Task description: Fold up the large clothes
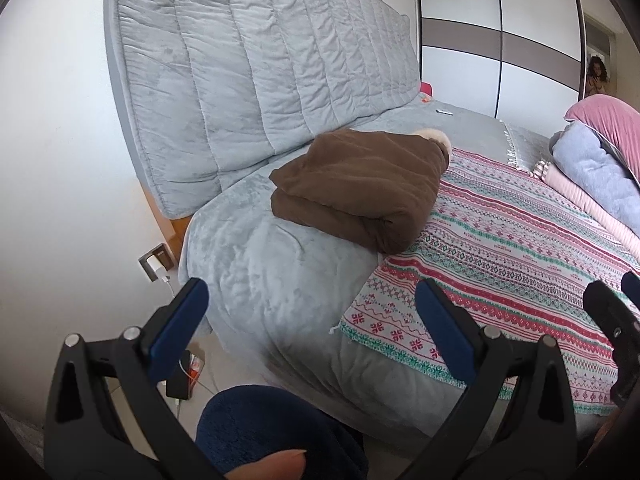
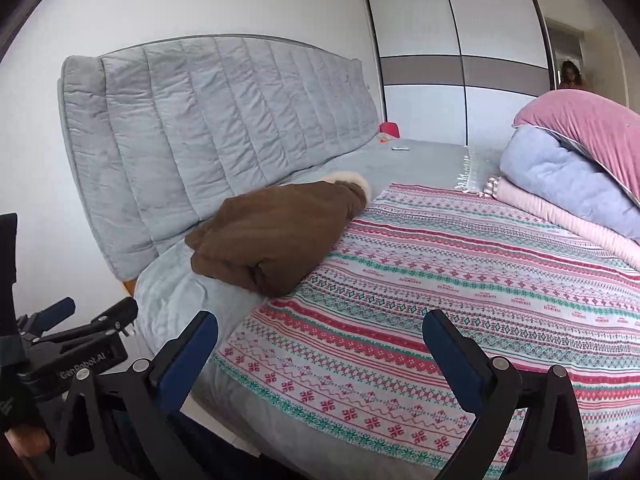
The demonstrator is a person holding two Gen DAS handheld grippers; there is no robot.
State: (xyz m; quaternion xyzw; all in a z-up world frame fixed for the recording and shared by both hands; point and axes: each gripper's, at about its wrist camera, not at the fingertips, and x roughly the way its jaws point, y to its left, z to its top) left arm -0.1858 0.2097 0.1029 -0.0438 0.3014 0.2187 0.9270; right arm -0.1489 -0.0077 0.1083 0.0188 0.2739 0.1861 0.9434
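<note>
I am holding my left tool (image 1: 312, 304) with its blue fingers spread wide and nothing between them, and my right tool (image 2: 320, 334) is gaping in the same way, also empty. Both are hovering in front of the near edge of the bed (image 1: 280, 280), not touching any cloth.

Just ahead of the right tool the patterned blanket (image 2: 460, 280) is lying flat over the bed. Further ahead and to the left of it, one brown coat (image 2: 272, 240) with a pale fur trim (image 2: 344, 179) is resting, already folded into a thick bundle, half on the grey cover and touching the blanket's edge.

I am judging the coat as soft, padded and rather heavy for one tool, so it will be sagging if lifted at one point; taking it at two corners of the folded edge seems best.

Far to the right, I am counting three rolled or stacked pieces of bedding (image 2: 560, 184): pink, light blue, pale pink.
</note>
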